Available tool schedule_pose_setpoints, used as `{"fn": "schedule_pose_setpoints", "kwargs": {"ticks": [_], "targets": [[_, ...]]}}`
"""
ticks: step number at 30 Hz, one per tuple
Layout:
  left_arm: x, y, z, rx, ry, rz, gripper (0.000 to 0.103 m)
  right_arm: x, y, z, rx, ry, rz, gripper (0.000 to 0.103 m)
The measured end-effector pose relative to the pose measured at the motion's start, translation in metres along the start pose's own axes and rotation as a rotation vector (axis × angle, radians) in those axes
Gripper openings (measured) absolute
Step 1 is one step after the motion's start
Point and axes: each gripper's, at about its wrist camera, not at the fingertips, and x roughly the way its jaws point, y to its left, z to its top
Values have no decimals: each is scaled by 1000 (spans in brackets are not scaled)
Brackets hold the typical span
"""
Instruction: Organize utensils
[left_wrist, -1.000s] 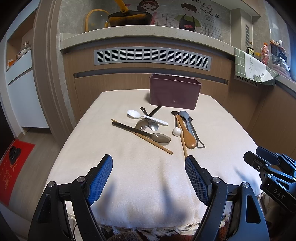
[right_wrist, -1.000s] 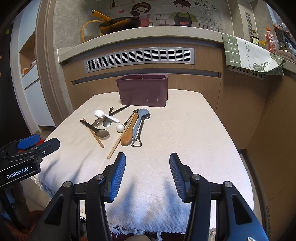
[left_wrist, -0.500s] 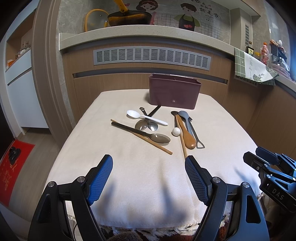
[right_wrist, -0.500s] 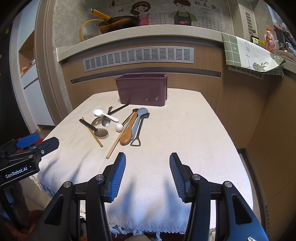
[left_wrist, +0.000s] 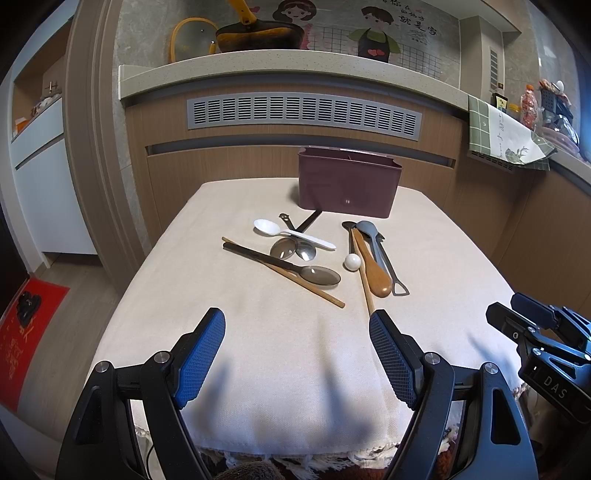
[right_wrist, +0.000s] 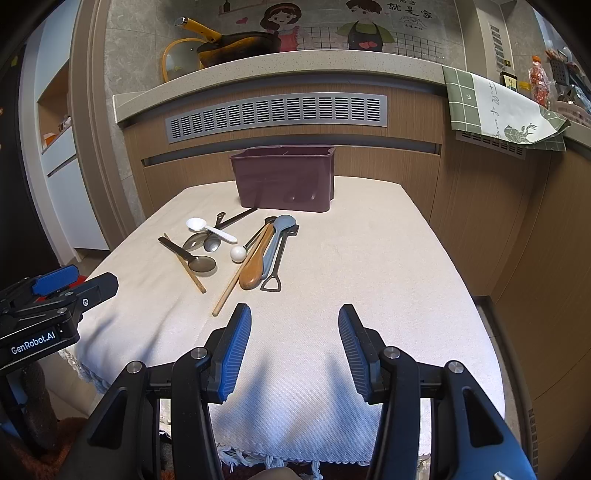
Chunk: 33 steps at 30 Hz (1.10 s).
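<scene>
A dark purple utensil holder (left_wrist: 349, 182) (right_wrist: 284, 181) stands at the far end of the cloth-covered table (left_wrist: 295, 350). In front of it lies a pile of utensils: a white plastic spoon (left_wrist: 291, 230) (right_wrist: 210, 229), metal spoons (left_wrist: 321, 275) (right_wrist: 203, 264), a wooden spoon (left_wrist: 373, 269) (right_wrist: 255, 264), a grey spatula (left_wrist: 373, 236) (right_wrist: 279, 236), wooden chopsticks (left_wrist: 306, 282) (right_wrist: 231, 290) and a small white ball (left_wrist: 352, 261) (right_wrist: 237, 254). My left gripper (left_wrist: 297, 332) is open and empty over the near edge. My right gripper (right_wrist: 294, 326) is open and empty, to the right of the pile.
A wooden counter with a grey vent (left_wrist: 303, 112) stands behind the table. A green checked towel (right_wrist: 495, 110) hangs at the right. A pan (right_wrist: 236, 44) sits on the ledge. A red mat (left_wrist: 26, 332) lies on the floor at the left.
Both grippers have crept slightly forward toward the utensils. Both stay open. Nothing on the table has moved.
</scene>
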Motion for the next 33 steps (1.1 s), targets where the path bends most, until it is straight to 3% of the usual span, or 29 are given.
{"fn": "schedule_pose_setpoints", "kwargs": {"ticks": [13,19,23,28,33], "targets": [[23,5,13,-9,16,-28,80,9,-1,12,-53,-12,-16,46],[54,24,52,-7,8,-7,80,43,-6,50,-102,9,7,46],[78,48,79,-51,-6,-3,81,86,-7,77,-101,80,2,40],[117,60,88,-32,63,-8,82,138,3,96,-151,150,-36,34],[150,39,69,11,191,-55,81,162,1,101,-183,174,-68,33]]}}
